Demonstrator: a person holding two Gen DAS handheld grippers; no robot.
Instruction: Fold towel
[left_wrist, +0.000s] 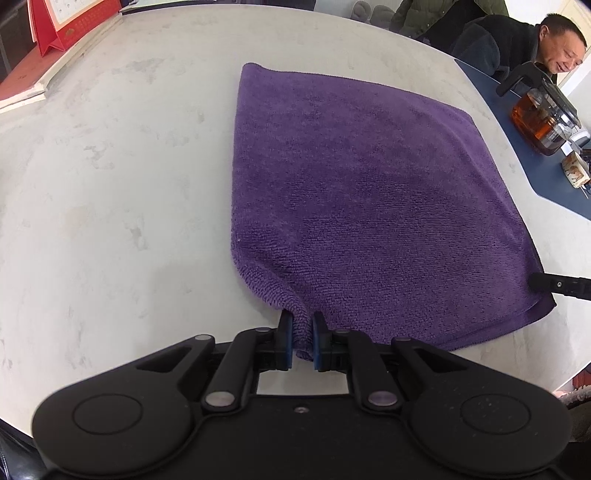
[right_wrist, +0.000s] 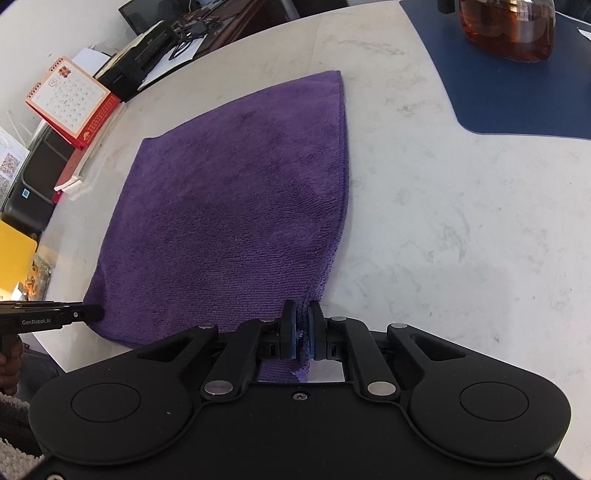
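My left gripper (left_wrist: 302, 334) was clamped on the near left corner of the purple towel (left_wrist: 362, 192), the cloth bunched between its blue pads (left_wrist: 286, 343). My right gripper (right_wrist: 301, 330) was likewise closed tight on the near right corner, fabric pinched between its pads. The towel lay spread flat on the pale marbled table (left_wrist: 122, 184), running from 6 o'clock toward 12. In the left view, the right gripper's tip showed at 3 o'clock, at the towel's edge. Farther off, a glass teapot (left_wrist: 541, 118) of amber liquid stood on a dark blue mat (left_wrist: 517, 162) at 2 o'clock. A red desk calendar (right_wrist: 74, 101) stood at 10 o'clock in the right view. A seated person (left_wrist: 517, 40) was beyond the teapot.
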